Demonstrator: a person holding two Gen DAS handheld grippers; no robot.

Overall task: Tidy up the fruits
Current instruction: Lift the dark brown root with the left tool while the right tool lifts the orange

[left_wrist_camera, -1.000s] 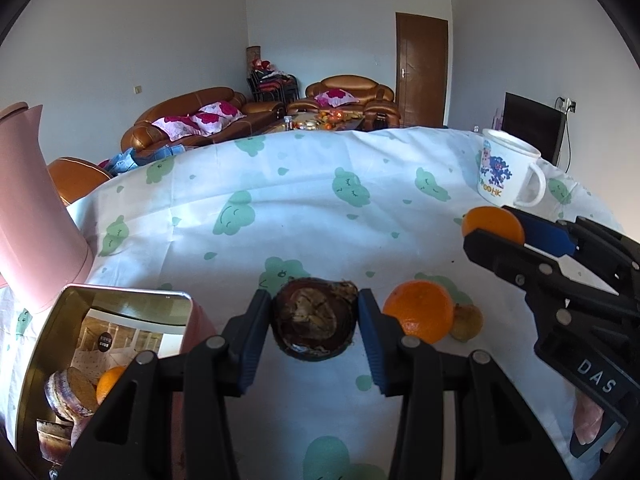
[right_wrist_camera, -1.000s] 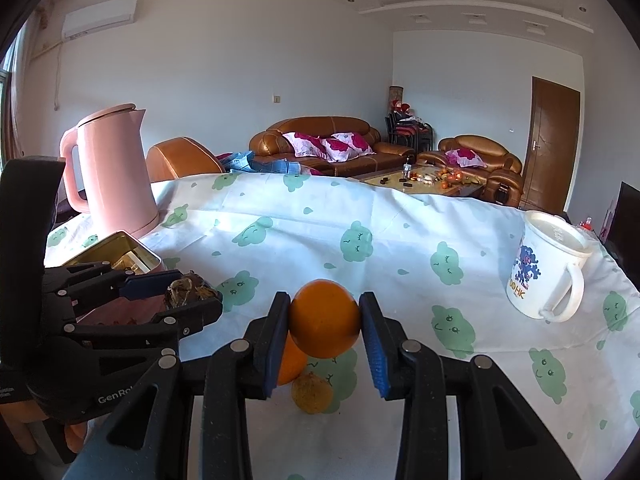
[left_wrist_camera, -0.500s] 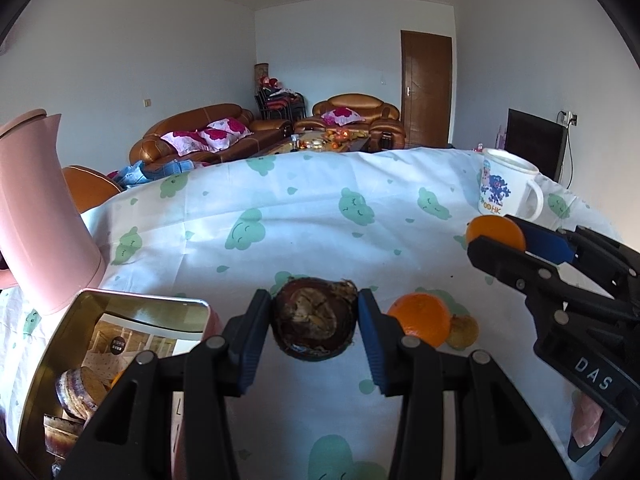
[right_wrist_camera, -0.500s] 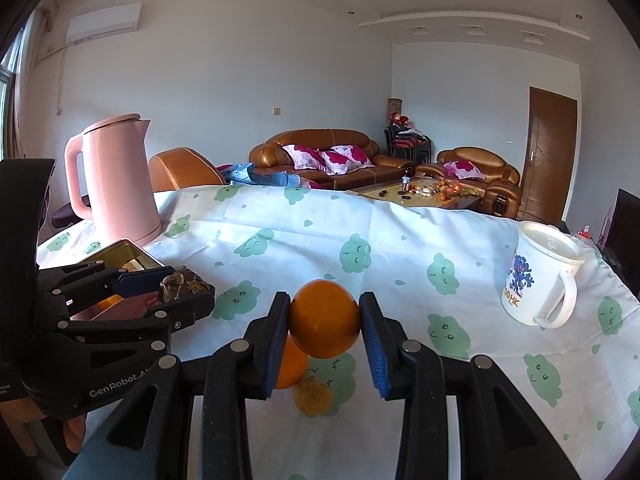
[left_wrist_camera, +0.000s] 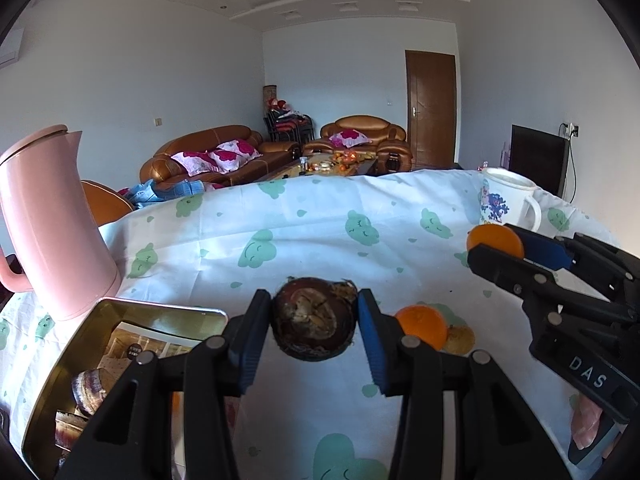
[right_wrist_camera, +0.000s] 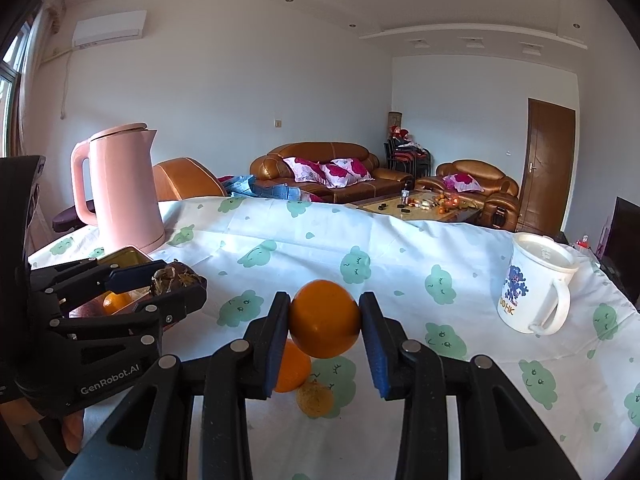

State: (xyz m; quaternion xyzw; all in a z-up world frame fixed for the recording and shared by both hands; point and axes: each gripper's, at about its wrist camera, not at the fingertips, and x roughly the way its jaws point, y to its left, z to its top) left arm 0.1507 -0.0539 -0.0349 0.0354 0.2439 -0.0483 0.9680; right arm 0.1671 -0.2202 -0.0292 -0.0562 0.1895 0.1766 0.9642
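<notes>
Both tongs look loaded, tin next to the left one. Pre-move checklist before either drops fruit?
1. Left tongs clamped on the dark brown fruit: ok.
2. Right tongs clamped on the orange: ok.
3. Gold tin open: ok.
4. Room left in the tin: cannot tell; tongs hide much of it, with an orange and other things already inside.
5. Pink kettle clear of the tin's opening: ok, it stands behind.
6. Loose orange and small yellowish fruit still on the tablecloth: not ok, sorting unfinished.

dark husked fruit clamped aloft, orange clamped aloft, second orange beside small yellowish fruit on cloth
</notes>
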